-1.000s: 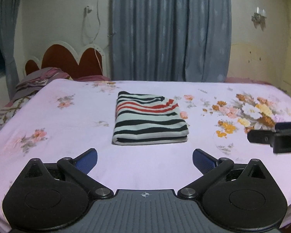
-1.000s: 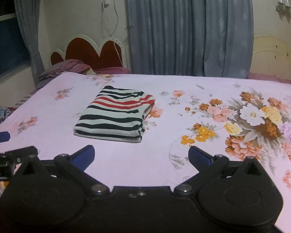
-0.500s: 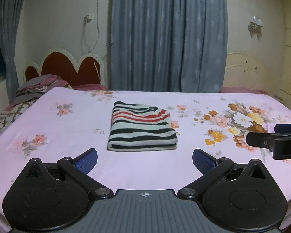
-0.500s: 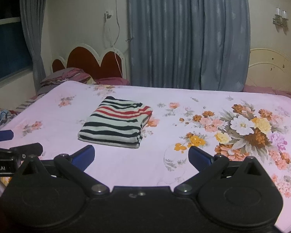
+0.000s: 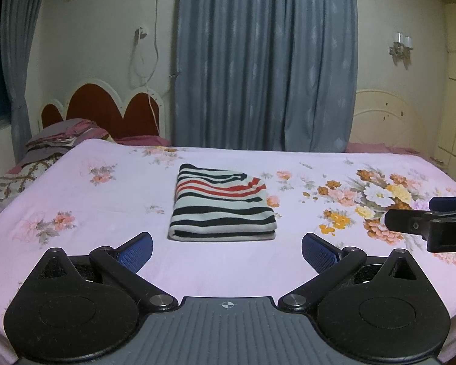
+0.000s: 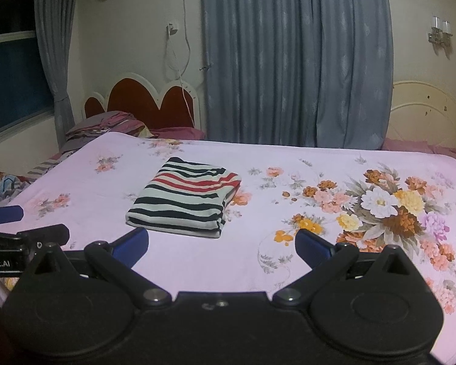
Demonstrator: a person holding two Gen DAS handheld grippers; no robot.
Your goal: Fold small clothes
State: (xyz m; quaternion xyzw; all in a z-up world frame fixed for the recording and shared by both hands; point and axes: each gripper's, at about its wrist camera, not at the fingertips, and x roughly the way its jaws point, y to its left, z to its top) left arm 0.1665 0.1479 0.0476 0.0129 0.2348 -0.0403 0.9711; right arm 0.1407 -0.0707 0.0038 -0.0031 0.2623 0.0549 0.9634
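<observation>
A folded striped garment (image 5: 222, 205), black, white and red, lies flat in a neat rectangle in the middle of the bed; it also shows in the right wrist view (image 6: 185, 202). My left gripper (image 5: 227, 251) is open and empty, held back near the bed's front edge, apart from the garment. My right gripper (image 6: 222, 246) is open and empty too, near the front edge and to the right of the garment. Each gripper shows at the side of the other's view.
The bed has a pink floral sheet (image 5: 364, 200). Pillows and bedding (image 5: 57, 143) lie at the far left by the red headboard (image 5: 106, 112). Grey curtains (image 5: 264, 60) hang behind. Loose clothes (image 6: 6, 185) lie beside the bed at left.
Both grippers have pulled back and tilted up, so the garment looks farther and more wall shows. The garment has not moved. Both grippers stay open.
</observation>
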